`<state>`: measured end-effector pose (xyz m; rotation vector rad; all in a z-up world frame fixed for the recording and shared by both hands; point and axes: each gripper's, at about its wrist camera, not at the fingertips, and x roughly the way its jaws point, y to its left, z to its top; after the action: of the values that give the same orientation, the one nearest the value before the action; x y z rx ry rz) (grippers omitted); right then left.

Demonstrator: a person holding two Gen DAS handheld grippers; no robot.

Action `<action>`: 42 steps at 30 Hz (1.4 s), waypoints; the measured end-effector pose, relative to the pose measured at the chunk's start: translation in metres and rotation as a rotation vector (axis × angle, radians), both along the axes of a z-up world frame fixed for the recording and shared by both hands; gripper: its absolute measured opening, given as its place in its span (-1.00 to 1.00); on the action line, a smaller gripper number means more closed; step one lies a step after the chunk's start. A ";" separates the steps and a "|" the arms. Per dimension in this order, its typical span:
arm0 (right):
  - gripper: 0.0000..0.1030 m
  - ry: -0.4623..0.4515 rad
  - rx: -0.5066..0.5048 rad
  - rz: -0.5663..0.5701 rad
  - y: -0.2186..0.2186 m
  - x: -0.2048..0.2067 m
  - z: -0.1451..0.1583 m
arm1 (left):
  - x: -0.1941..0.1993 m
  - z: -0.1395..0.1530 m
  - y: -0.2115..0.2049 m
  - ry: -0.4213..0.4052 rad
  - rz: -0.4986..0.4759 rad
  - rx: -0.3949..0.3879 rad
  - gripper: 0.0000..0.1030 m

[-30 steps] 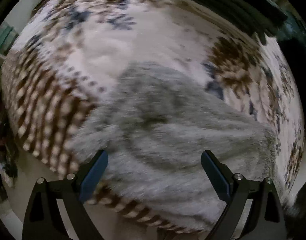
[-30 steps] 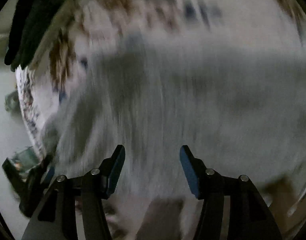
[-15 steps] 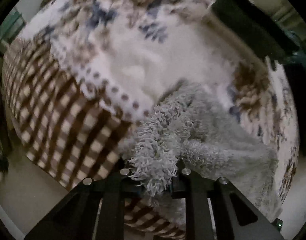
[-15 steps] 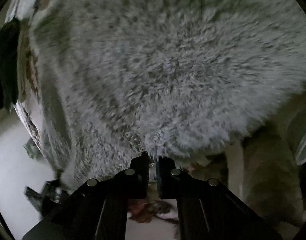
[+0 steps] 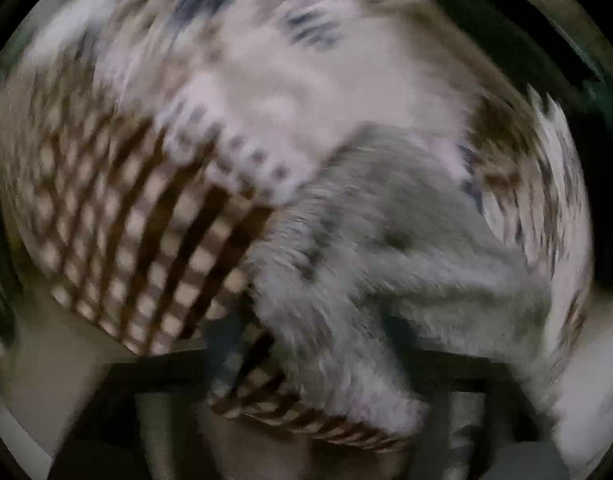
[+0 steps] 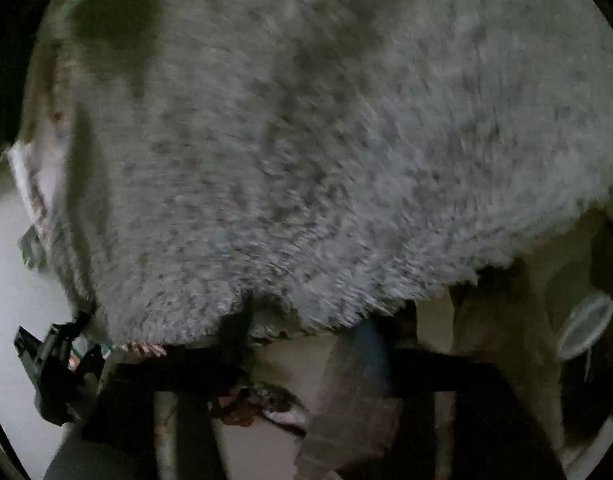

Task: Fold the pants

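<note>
The grey fluffy pants (image 5: 406, 248) lie bunched on a patterned blanket (image 5: 138, 216), blurred in the left wrist view. My left gripper (image 5: 312, 352) points down over their near edge. Its jaws are opening and stand wide, with a fold of the fluffy fabric lying loose between the fingers (image 5: 222, 352). In the right wrist view the pants (image 6: 306, 140) fill most of the picture. My right gripper (image 6: 306, 340) sits at their lower edge. Its jaws are opening too, and the fluffy hem hangs just past the fingertips (image 6: 370, 344) with no pad pressing on it.
The blanket has a brown check border and a white flowered middle. Dark garments (image 5: 506, 32) lie at its far right. A pale floor (image 6: 10, 312) shows at the left, with a black object (image 6: 50, 368) on it. A round pale item (image 6: 586, 324) sits at the right.
A second ago both grippers stood open over the pants. Half a second ago both were shut on the fluffy fabric. Now both have opened and the fabric lies loose.
</note>
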<state>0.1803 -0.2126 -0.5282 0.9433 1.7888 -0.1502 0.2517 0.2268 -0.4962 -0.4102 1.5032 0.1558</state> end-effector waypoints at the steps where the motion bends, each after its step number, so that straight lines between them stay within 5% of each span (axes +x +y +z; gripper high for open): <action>1: 0.42 -0.030 -0.007 0.012 -0.002 0.001 0.006 | 0.001 0.013 -0.018 -0.033 -0.078 0.048 1.00; 5: 0.42 -0.123 -0.001 -0.117 -0.037 -0.017 0.025 | 0.012 0.028 -0.094 -0.012 -0.287 0.127 1.00; 8: 0.42 -0.166 -0.024 -0.287 -0.088 -0.041 0.036 | 0.021 0.036 -0.161 -0.048 -0.420 0.095 1.00; 13: 0.42 -0.212 -0.241 -0.542 -0.237 -0.124 0.058 | 0.032 0.032 -0.273 -0.083 -0.551 0.060 1.00; 18: 0.42 -0.210 -0.428 -0.681 -0.361 -0.194 0.055 | 0.022 0.001 -0.405 -0.073 -0.659 0.062 1.00; 22: 0.42 -0.238 -0.416 -0.734 -0.431 -0.223 0.027 | 0.007 -0.039 -0.479 -0.005 -0.733 0.085 1.00; 23: 0.42 -0.228 -0.408 -0.729 -0.445 -0.229 0.017 | 0.003 -0.061 -0.495 0.076 -0.730 0.068 1.00; 26: 0.42 -0.245 -0.356 -0.741 -0.468 -0.235 -0.012 | 0.001 -0.106 -0.508 0.211 -0.695 0.095 1.00; 28: 0.38 -0.294 -0.323 -0.756 -0.479 -0.237 -0.025 | 0.004 -0.115 -0.511 0.198 -0.701 0.122 1.00; 31: 0.05 -0.398 -0.311 -0.744 -0.482 -0.231 -0.029 | 0.006 -0.118 -0.511 0.209 -0.694 0.130 1.00; 37: 0.03 -0.454 -0.319 -0.636 -0.474 -0.208 -0.036 | 0.008 -0.124 -0.522 0.188 -0.684 0.153 1.00; 42: 0.04 -0.450 -0.309 -0.706 -0.488 -0.220 -0.048 | 0.001 -0.126 -0.531 0.188 -0.670 0.192 1.00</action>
<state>-0.0397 -0.7010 -0.5758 1.2286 0.9350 -0.5914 0.2525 -0.3039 -0.6217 0.2784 1.7163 -0.1964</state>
